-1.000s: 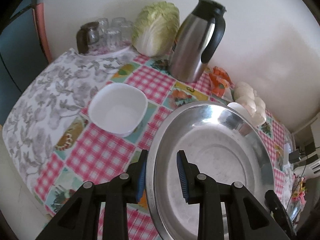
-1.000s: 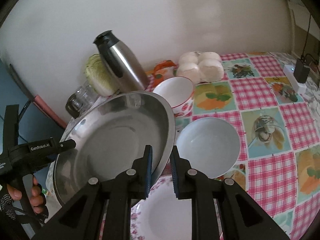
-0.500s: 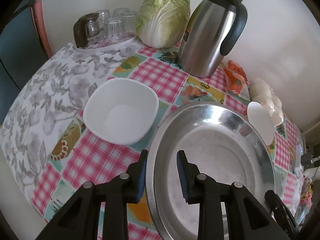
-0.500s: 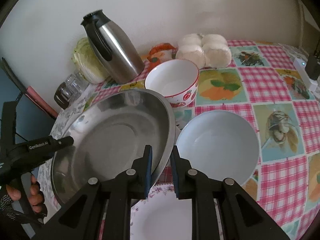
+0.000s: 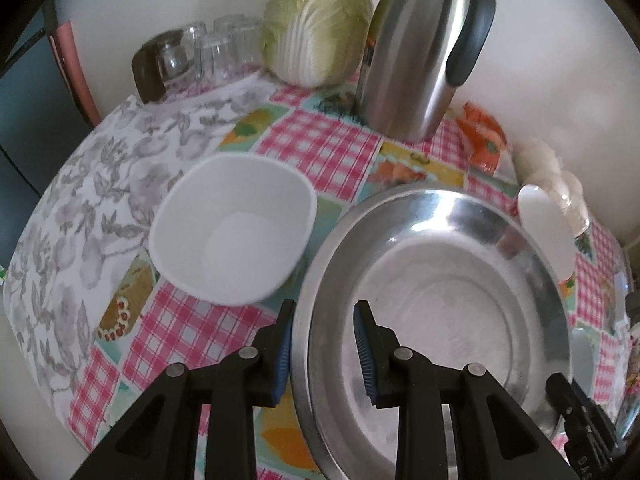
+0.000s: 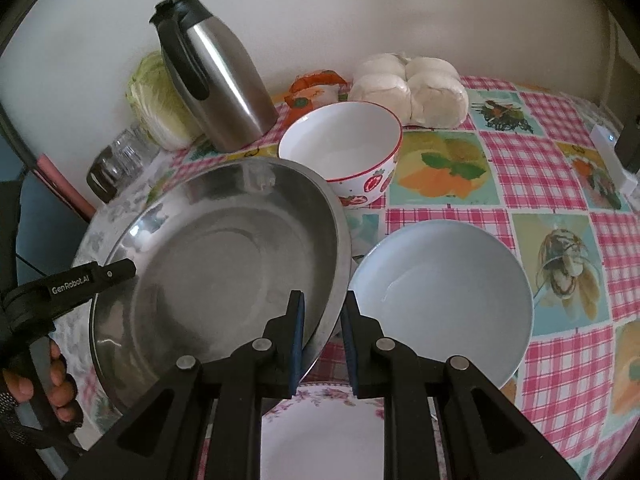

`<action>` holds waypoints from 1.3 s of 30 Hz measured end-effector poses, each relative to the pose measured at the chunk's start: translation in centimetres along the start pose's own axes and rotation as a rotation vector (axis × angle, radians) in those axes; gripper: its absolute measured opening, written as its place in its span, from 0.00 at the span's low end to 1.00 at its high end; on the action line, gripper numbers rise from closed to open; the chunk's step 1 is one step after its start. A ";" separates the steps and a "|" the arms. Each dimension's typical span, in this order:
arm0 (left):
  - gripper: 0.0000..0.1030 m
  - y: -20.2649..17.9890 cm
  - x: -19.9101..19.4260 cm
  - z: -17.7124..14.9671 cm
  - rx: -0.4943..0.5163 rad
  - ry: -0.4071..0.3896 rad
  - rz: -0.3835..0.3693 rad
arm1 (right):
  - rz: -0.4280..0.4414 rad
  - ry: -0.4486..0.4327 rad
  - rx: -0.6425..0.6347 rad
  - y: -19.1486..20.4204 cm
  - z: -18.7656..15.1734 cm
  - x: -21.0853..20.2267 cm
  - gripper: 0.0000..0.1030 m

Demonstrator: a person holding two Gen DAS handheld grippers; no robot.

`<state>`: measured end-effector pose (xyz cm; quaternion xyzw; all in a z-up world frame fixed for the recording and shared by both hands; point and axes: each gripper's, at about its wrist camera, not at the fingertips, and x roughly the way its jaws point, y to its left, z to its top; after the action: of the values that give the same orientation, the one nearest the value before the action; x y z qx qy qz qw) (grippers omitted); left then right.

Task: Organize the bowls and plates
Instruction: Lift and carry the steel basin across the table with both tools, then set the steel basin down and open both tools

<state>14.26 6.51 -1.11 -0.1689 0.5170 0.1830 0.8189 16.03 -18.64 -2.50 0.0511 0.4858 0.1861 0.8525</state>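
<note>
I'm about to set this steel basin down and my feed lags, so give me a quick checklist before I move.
1. Left gripper fingers astride the steel basin rim: ok.
2. Right gripper fingers pinching the opposite rim: ok.
3. Basin empty: ok.
4. Clearance from the white square bowl: ok, apart but close.
5. Clearance on the right: not ok. The basin rim overlaps the pale blue plate and crowds the strawberry bowl.
6. Landing spot under the basin: cannot tell. A floral plate lies near its front edge.
</note>
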 end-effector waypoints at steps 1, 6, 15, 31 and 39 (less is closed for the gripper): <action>0.30 -0.1 0.2 -0.2 0.002 0.008 0.002 | -0.016 0.006 -0.014 0.2 -0.1 0.2 0.18; 0.30 -0.3 0.9 -0.6 0.012 0.033 0.018 | -0.060 0.023 -0.045 0.3 -0.5 0.7 0.18; 0.32 -0.4 1.5 -0.8 0.010 0.046 0.022 | -0.088 0.034 -0.061 0.5 -0.8 1.2 0.20; 0.69 0.0 -2.2 0.0 0.002 0.018 0.025 | -0.097 -0.030 -0.082 1.5 0.2 -2.6 0.29; 0.89 -0.7 -2.6 -0.8 0.048 0.037 0.052 | -0.143 -0.040 -0.137 2.5 -0.1 -3.3 0.68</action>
<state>12.89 5.22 1.03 -0.1392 0.5403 0.1886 0.8081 13.81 -17.58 0.75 -0.0383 0.4573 0.1563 0.8747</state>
